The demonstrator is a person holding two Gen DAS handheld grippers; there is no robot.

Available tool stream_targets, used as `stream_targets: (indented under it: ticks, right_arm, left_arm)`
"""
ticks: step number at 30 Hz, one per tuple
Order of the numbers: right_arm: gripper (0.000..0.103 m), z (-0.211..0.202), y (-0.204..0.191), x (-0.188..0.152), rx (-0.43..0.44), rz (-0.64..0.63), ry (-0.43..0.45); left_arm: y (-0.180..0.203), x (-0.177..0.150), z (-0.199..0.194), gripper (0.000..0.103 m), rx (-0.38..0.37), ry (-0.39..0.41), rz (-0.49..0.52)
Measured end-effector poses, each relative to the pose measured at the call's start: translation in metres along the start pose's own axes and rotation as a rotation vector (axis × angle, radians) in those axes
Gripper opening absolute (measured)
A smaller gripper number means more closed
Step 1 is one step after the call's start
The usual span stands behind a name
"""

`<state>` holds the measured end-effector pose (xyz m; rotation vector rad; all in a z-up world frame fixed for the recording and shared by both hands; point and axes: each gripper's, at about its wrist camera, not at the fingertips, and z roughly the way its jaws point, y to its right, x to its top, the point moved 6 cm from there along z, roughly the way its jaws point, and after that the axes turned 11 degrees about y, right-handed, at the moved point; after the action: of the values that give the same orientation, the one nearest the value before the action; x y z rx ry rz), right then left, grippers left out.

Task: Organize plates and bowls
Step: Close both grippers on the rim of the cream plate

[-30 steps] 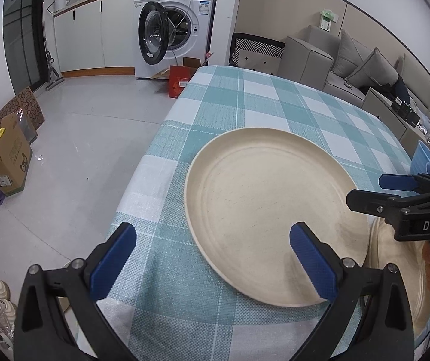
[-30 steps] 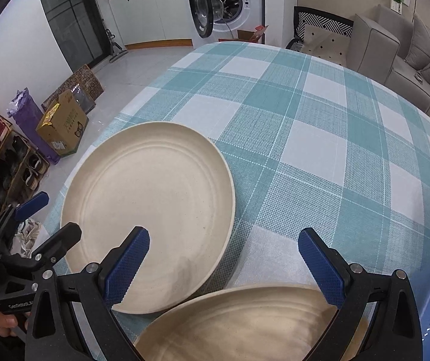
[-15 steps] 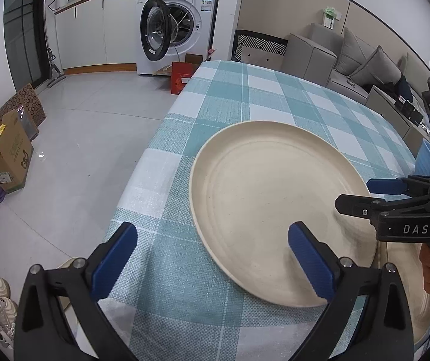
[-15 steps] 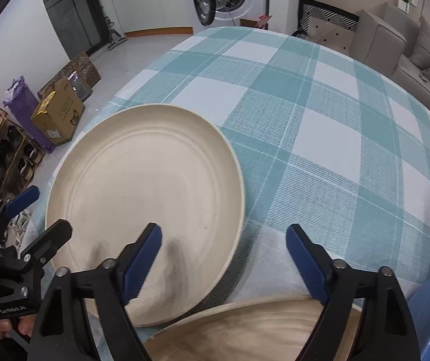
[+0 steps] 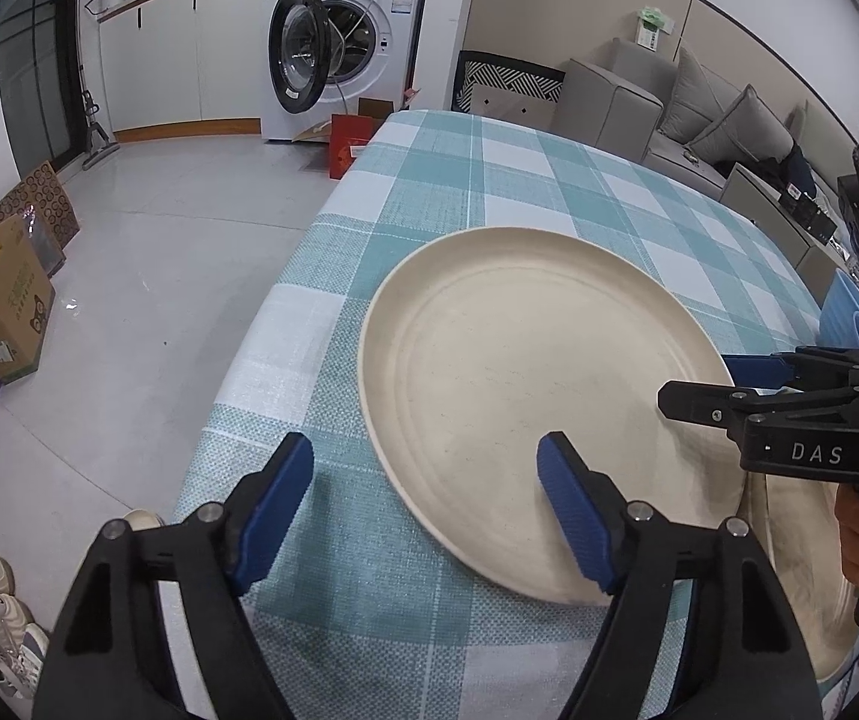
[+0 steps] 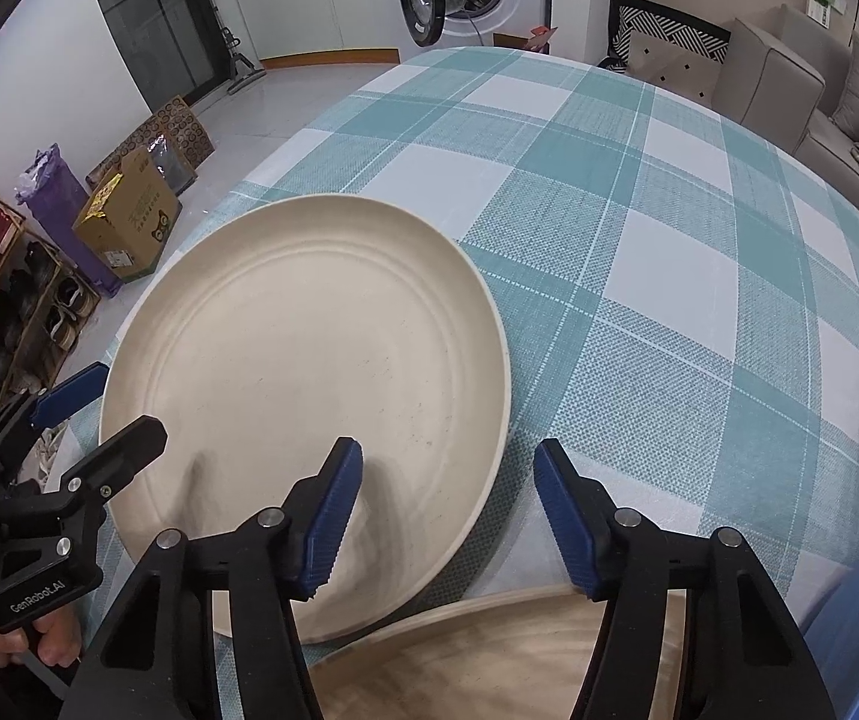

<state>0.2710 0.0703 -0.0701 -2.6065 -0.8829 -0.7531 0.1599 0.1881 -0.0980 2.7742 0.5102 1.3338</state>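
Observation:
A large cream plate (image 5: 525, 384) lies flat on the checked tablecloth near the table's left edge; it also shows in the right wrist view (image 6: 309, 372). My left gripper (image 5: 429, 510) is open, its jaws either side of the plate's near-left rim. My right gripper (image 6: 447, 516) is open, narrower than before, its jaws either side of the plate's right rim. A second cream plate (image 6: 489, 660) lies just below the right gripper, partly hidden; its edge shows in the left wrist view (image 5: 807, 570).
The teal and white checked table (image 6: 669, 240) stretches far ahead. A blue object (image 5: 846, 315) sits at the right table edge. The floor drops off left of the table (image 5: 129, 330), with a cardboard box (image 5: 0, 306), shoes and a washing machine (image 5: 339, 42) beyond.
My right gripper has moved left and forward over the big plate's right rim and its jaws have narrowed. My left gripper has shifted slightly; the plate has not moved.

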Motion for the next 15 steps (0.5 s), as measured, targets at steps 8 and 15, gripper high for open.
stream_targets:
  ticks: [8, 15]
  right_arm:
    - [0.045, -0.0018, -0.0059, -0.0020, 0.008, -0.027, 0.004]
    - [0.041, -0.0054, -0.0053, -0.0015, -0.002, -0.028, 0.018]
  left_arm:
    - [0.0022, -0.0023, 0.0017, 0.056, -0.012, -0.016, 0.003]
    - [0.0080, -0.0010, -0.0017, 0.049, -0.014, -0.005, 0.041]
